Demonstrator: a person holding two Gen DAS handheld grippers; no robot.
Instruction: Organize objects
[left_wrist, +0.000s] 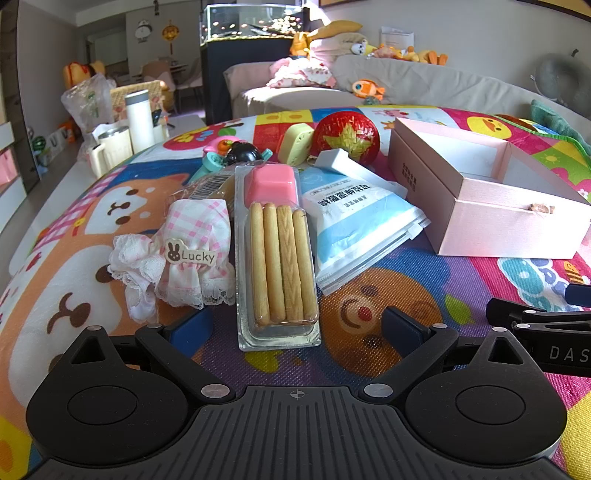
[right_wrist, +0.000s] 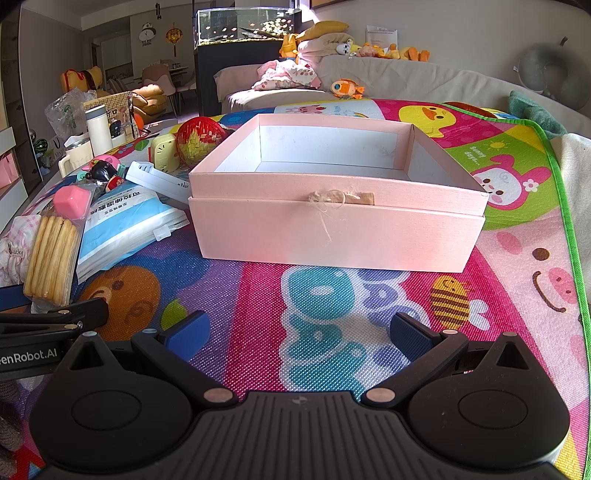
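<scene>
L gripper (left_wrist: 295, 325) jaws spread wide, w/ clear plastic biscuit-stick pack (left_wrist: 279, 258) lying between them on colourful cartoon mat (left_wrist: 424, 266). R gripper (right_wrist: 301, 330) also spread, empty, facing open pink cardboard box (right_wrist: 336, 229).

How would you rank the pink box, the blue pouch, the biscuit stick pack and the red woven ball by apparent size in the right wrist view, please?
1. pink box
2. blue pouch
3. biscuit stick pack and red woven ball: similar, and the ball lies farther away, so unranked.

Ahead of my left claw (left_wrist: 295, 325): biscuit pack (left_wrist: 279, 258) blocks.
Ahead of my right claw (right_wrist: 301, 330): bare mat (right_wrist: 258, 288), then pink box (right_wrist: 332, 229).
</scene>
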